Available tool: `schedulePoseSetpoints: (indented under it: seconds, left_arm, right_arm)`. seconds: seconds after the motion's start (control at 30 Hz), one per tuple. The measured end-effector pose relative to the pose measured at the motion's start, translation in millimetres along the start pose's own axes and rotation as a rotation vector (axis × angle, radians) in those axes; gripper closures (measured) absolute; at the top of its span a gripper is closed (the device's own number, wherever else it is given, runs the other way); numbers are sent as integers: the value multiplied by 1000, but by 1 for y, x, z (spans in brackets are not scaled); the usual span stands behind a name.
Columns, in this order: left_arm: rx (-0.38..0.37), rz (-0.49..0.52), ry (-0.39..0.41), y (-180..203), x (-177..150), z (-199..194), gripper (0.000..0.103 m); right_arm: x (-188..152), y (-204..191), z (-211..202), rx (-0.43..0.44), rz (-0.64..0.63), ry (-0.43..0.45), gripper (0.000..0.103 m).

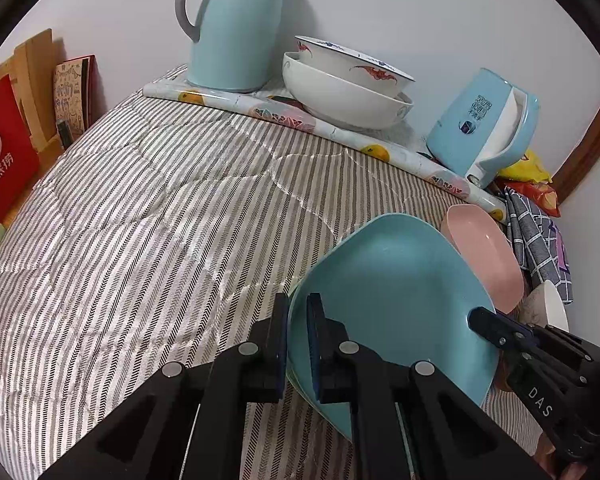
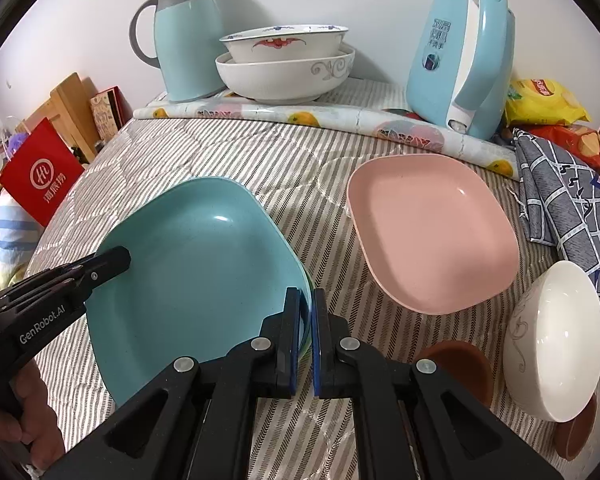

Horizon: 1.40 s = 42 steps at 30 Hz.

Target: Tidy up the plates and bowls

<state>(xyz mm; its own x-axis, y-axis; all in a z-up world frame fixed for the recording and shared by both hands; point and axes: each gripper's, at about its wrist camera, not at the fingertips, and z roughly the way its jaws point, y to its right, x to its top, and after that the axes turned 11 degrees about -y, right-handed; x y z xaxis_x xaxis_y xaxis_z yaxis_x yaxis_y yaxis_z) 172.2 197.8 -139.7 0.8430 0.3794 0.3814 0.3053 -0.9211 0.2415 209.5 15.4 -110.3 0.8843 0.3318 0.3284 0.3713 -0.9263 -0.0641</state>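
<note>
A teal square plate (image 1: 400,280) (image 2: 196,264) is held just above the striped tablecloth (image 1: 160,220), with a green rim showing under it. My left gripper (image 1: 298,308) is shut on its left rim and shows in the right wrist view (image 2: 120,258) at the plate's far edge. My right gripper (image 2: 306,300) is shut on the opposite rim, and its tip (image 1: 480,318) shows in the left wrist view. A pink square plate (image 2: 432,240) (image 1: 484,252) lies to the right. A white bowl (image 2: 556,340) leans on brown bowls (image 2: 456,364).
Two stacked white bowls (image 2: 284,64) (image 1: 348,84) stand at the back between a teal thermos jug (image 2: 184,40) and a blue kettle (image 2: 460,60), on a rolled fruit-print mat (image 2: 300,116). Snack bags (image 2: 548,104) and a checked cloth (image 2: 568,208) lie right. A red bag (image 2: 40,176) stands left.
</note>
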Motion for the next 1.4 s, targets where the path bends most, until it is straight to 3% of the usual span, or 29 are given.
schedulePoseSetpoints:
  seconds: [0.7, 0.77, 0.8, 0.9, 1.23, 1.4]
  left_arm:
    - [3, 1, 6, -3, 1, 1, 93]
    - [-1, -6, -1, -3, 1, 1, 93]
    - [5, -10, -5, -3, 1, 0, 92]
    - [23, -15, -7, -4, 0, -1, 77]
    - [37, -29, 37, -2, 0, -24, 57]
    - [37, -13, 58, 11, 1, -34, 55]
  right_arm:
    - [2, -3, 14, -44, -26, -33, 96]
    - [2, -2, 15, -39, -22, -44, 89]
    - [1, -2, 14, -35, -20, -44, 81]
    - [-2, -3, 10, -34, -21, -34, 65]
    - [-4, 5, -20, -34, 13, 18, 40]
    - [-5, 14, -37, -78, 22, 36, 28]
